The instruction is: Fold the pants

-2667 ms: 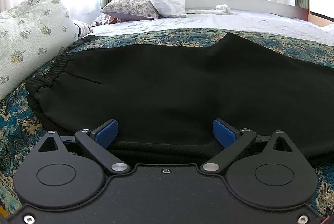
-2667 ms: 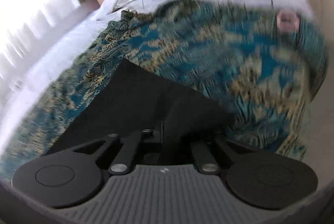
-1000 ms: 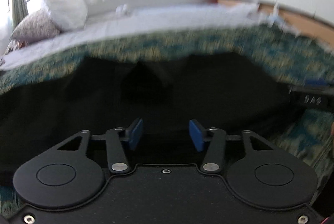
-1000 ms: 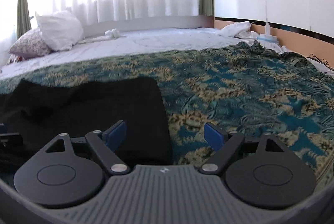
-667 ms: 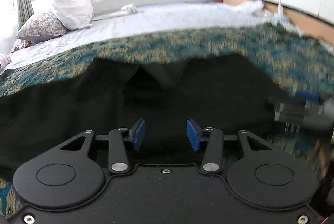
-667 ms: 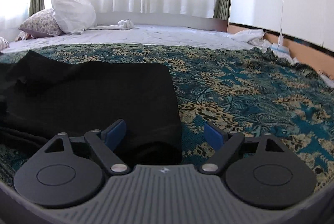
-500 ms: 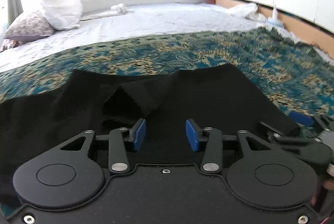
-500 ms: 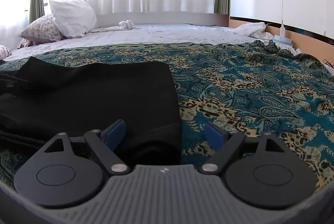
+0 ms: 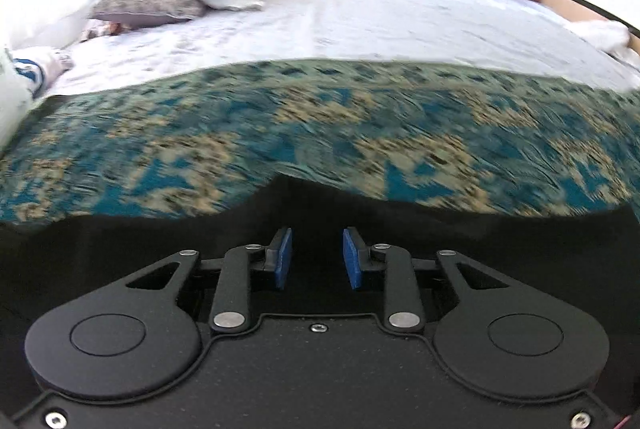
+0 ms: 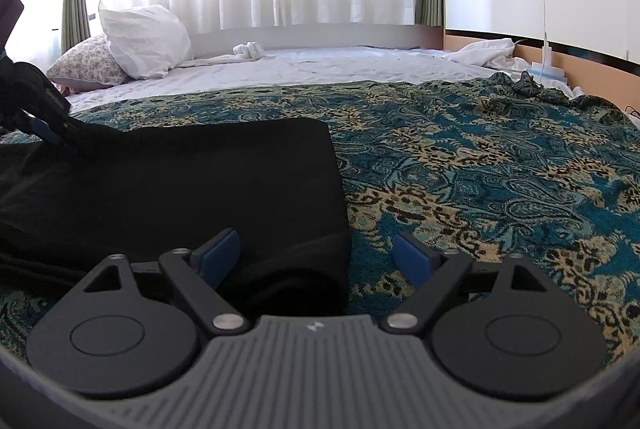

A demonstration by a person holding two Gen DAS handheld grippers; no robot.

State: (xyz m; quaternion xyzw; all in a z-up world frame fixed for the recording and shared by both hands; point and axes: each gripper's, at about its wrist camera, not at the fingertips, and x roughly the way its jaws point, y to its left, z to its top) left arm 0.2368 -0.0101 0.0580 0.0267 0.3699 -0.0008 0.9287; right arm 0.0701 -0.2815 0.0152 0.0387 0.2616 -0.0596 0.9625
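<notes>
black pants (image 10: 180, 181), under right hand-held gripper (image 10: 316, 253)

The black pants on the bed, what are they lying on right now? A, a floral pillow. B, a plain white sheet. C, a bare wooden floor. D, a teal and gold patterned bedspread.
D: in the right wrist view the black pants lie flat on the teal and gold patterned bedspread, whose pattern shows past their edge; the white sheet lies farther back.

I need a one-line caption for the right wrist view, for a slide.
Open right gripper poised over the corner of black pants lying on a patterned bedspread.
</notes>
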